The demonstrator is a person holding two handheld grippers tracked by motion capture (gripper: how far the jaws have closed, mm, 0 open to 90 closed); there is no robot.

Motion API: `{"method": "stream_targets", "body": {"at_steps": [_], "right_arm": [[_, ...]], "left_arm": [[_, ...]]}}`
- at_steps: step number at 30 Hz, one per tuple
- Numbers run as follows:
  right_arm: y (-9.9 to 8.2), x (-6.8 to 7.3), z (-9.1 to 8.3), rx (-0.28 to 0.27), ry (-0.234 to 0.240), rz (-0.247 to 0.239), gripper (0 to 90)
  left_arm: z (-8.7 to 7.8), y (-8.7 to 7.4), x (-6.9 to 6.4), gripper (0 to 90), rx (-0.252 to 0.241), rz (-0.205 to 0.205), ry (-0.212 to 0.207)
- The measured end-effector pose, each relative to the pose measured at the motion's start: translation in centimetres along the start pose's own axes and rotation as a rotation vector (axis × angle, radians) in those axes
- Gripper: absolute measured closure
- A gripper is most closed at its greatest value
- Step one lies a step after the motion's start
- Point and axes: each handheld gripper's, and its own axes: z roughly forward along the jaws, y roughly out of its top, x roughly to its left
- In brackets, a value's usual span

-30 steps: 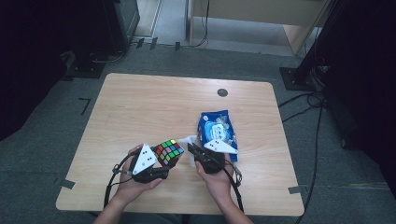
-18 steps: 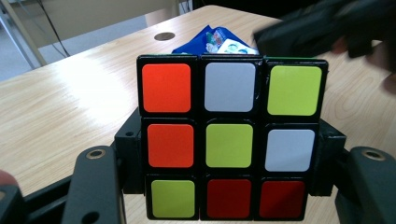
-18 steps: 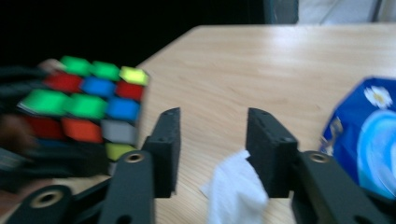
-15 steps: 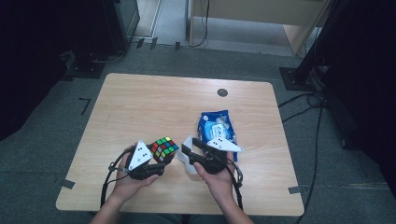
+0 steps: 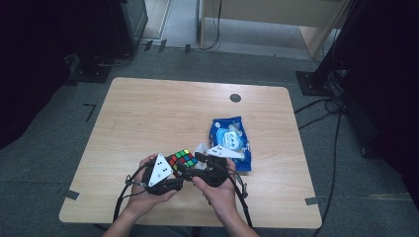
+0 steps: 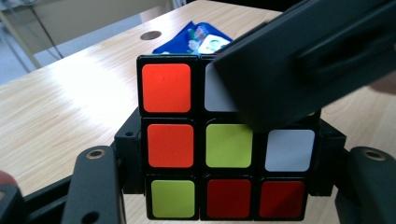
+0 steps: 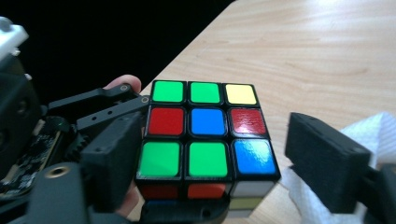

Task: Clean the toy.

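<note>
A scrambled colour cube (image 5: 181, 159) is held above the wooden table (image 5: 173, 113) near its front edge. My left gripper (image 5: 174, 170) is shut on it; in the left gripper view the cube (image 6: 168, 88) sits clamped between the two black pads (image 6: 128, 154). My right gripper (image 5: 196, 161) reaches in from the right. Its jaws have just been opening and now stand apart on either side of the cube's (image 7: 205, 123) top layer, with the right pad (image 7: 327, 163) well clear of it. One right jaw crosses the cube's upper right corner in the left gripper view.
A blue snack packet (image 5: 231, 140) lies on the table just right of the hands, and a crumpled white tissue (image 5: 200, 148) rests beside it. A round cable hole (image 5: 235, 98) sits near the far edge. Dark stands and cables surround the table.
The right gripper's jaws have spread off the cube and the right hand has lifted slightly. The left gripper keeps its hold on the cube in about the same spot.
</note>
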Motion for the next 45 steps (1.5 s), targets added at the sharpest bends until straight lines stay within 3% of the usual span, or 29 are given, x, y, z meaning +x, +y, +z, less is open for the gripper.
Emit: {"method": "stream_targets", "body": {"at_steps": [3,9,10,13,15,23,25,27,28,31,32,34,35,37,38,41,42,45], "right_arm": [[-0.1,0.0,0.0,0.006,0.033,0.017,33.6],[-0.2,0.3,-0.1,0.0,0.006,0.004,34.1],[-0.3,0.6,-0.1,0.001,-0.023,-0.025,34.3],[-0.4,0.9,-0.1,0.006,-0.048,-0.057,34.4],[-0.5,1.1,0.1,0.008,-0.044,-0.066,34.4],[-0.6,1.2,0.2,0.006,-0.039,-0.094,34.1],[-0.3,1.1,0.0,-0.015,-0.024,-0.095,28.2],[0.0,0.9,-0.2,-0.024,-0.015,-0.089,26.2],[0.5,0.4,-0.9,-0.048,0.012,-0.071,25.0],[1.0,-0.7,-2.3,-0.111,0.01,-0.046,24.4],[1.0,-1.0,-2.6,-0.13,0.003,-0.036,24.7],[0.6,-1.5,-2.8,-0.148,-0.012,-0.035,26.2],[0.6,-1.5,-2.8,-0.148,-0.012,-0.035,26.2],[-0.2,-1.7,-2.3,-0.129,-0.013,-0.058,26.8],[-1.2,-1.6,-1.4,-0.091,-0.005,-0.079,26.8],[-2.1,-1.1,-0.3,-0.054,0.008,-0.106,26.1],[-2.8,-0.3,0.7,-0.03,0.02,-0.143,24.7],[-3.2,0.5,1.5,-0.028,0.018,-0.166,23.8]], "left_arm": [[0.1,0.0,-0.2,34.2,0.002,0.008,0.004],[0.3,0.0,-0.3,33.9,0.005,-0.008,-0.005],[0.4,0.0,-0.3,33.8,0.012,-0.019,-0.013],[0.5,0.1,-0.4,33.2,0.014,-0.019,-0.004],[0.5,0.2,-0.6,32.1,0.024,-0.014,0.012],[0.4,0.2,-0.4,34.0,0.031,-0.006,0.008],[0.4,0.1,-0.1,34.1,0.034,-0.016,-0.007],[0.3,0.0,0.3,34.2,0.041,-0.031,-0.002],[0.2,-0.1,0.9,34.2,0.041,-0.048,0.016],[-0.1,-0.1,1.8,34.2,0.035,-0.084,0.036],[-0.6,-0.2,2.9,34.2,0.027,-0.132,0.046],[-1.0,-0.3,4.1,34.2,0.017,-0.185,0.05],[-1.0,-0.3,4.1,34.2,0.017,-0.185,0.05],[-1.5,-0.3,5.0,34.2,0.007,-0.229,0.05],[-1.7,-0.3,5.5,34.2,-0.005,-0.261,0.038],[-1.9,-0.2,5.8,34.2,-0.005,-0.277,0.022],[-1.8,-0.2,5.9,34.2,-0.009,-0.297,0.01],[-1.7,-0.1,5.7,34.2,-0.007,-0.304,0.0]]}}
